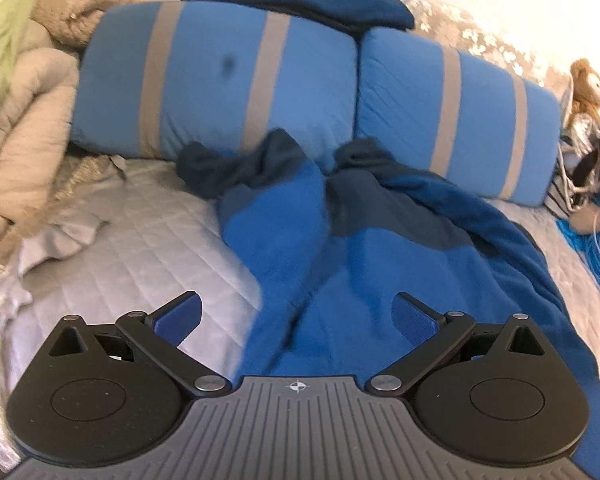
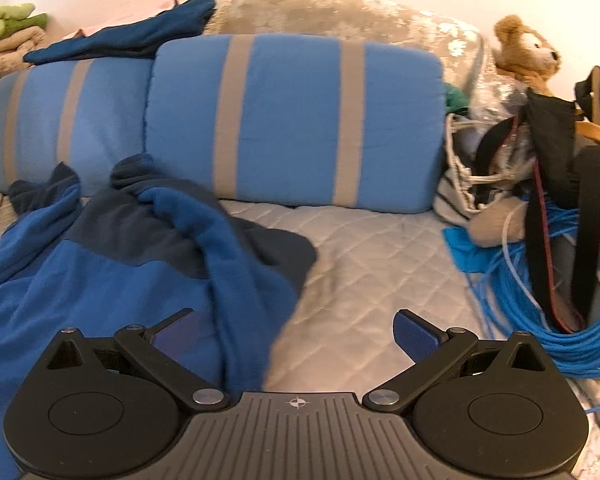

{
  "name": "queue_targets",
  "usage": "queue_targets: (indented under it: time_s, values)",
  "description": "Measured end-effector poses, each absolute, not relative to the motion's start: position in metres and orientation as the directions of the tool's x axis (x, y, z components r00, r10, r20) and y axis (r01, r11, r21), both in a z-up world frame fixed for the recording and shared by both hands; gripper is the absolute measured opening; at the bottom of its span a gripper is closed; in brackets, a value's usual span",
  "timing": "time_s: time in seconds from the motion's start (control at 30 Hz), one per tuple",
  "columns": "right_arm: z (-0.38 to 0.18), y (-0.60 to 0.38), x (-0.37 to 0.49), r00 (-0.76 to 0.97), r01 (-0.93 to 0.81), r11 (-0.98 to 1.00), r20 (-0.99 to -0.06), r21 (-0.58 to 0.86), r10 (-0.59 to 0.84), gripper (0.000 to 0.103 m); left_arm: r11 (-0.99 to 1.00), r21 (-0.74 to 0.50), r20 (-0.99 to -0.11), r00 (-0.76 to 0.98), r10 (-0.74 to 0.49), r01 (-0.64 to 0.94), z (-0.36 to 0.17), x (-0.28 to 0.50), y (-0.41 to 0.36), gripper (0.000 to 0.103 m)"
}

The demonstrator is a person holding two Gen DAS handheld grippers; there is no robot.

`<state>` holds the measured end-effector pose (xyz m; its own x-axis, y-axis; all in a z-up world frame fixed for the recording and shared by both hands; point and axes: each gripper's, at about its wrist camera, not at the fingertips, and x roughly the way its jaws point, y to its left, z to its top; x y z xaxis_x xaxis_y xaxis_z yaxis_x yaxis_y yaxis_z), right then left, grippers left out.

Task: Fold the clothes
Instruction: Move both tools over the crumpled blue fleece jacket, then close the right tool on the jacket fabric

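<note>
Gaping empty: left tongs (image 1: 297,312), right tongs (image 2: 296,330) above blue garment (image 1: 340,280); cable coil (image 2: 540,304) right view only.

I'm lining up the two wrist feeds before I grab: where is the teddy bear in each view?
Left wrist: the teddy bear sits at the far right edge, beyond the right striped pillow.
Right wrist: the teddy bear is upper right, above the coil of blue cable.
Shared landmark: that blue pillow with grey stripes, just left of the bear in both.
</note>
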<state>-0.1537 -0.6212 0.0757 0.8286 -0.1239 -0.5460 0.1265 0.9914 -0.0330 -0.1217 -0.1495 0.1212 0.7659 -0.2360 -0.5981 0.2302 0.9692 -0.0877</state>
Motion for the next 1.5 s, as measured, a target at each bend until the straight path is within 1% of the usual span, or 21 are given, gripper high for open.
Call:
queue_targets:
  time_s: [0.33, 0.6, 0.7, 0.93, 1.07, 1.17, 1.2, 1.33, 1.37, 1.5]
  values:
    - [0.075, -0.604, -0.143, 0.819, 0.105, 0.994, -0.566, -0.013, -0.094, 0.103, 0.962, -0.064, -0.602, 0.759, -0.249, 0.266, 0.096, -0.131, -0.181, 0.103]
    - [0.08, -0.609, -0.127, 0.808, 0.082, 0.996, -0.583, -0.037, -0.088, 0.103, 0.961, -0.109, -0.62, 0.739, -0.266, 0.254, 0.091, -0.126, -0.179, 0.103]
    - [0.081, -0.61, -0.12, 0.809, 0.063, 0.997, -0.583, -0.042, -0.076, 0.103, 0.964, -0.108, -0.617, 0.744, -0.256, 0.243, 0.092, -0.128, -0.177, 0.103]
    - [0.075, -0.604, -0.106, 0.816, 0.056, 0.998, -0.576, -0.001, -0.047, 0.103, 0.966, -0.045, -0.624, 0.748, -0.226, 0.255, 0.095, -0.136, -0.181, 0.103]
    - [0.072, -0.598, -0.098, 0.816, 0.039, 0.999, -0.578, 0.004, -0.029, 0.102, 0.967, 0.0, -0.65, 0.735, -0.193, 0.254, 0.094, -0.137, -0.18, 0.103]
    - [0.069, -0.595, -0.094, 0.818, 0.015, 1.0, -0.575, -0.002, -0.013, 0.102, 0.964, 0.024, -0.652, 0.735, -0.185, 0.264, 0.089, -0.139, -0.179, 0.103]
    - [0.068, -0.595, -0.092, 0.819, 0.005, 1.0, -0.573, -0.007, -0.009, 0.101, 0.963, 0.011, -0.66, 0.726, -0.194, 0.268, 0.087, -0.137, -0.178, 0.103]
    - [0.064, -0.595, -0.078, 0.819, -0.004, 1.0, -0.573, -0.024, -0.01, 0.093, 0.969, -0.043, -0.675, 0.708, -0.207, 0.243, 0.082, -0.13, -0.172, 0.103]
    - [0.063, -0.595, -0.074, 0.821, -0.004, 1.0, -0.57, -0.02, -0.008, 0.093, 0.971, -0.051, -0.676, 0.707, -0.207, 0.235, 0.081, -0.13, -0.171, 0.103]
    - [0.057, -0.594, -0.051, 0.828, -0.018, 1.0, -0.56, 0.0, 0.015, 0.084, 0.971, -0.066, -0.683, 0.699, -0.211, 0.229, 0.08, -0.129, -0.169, 0.103]
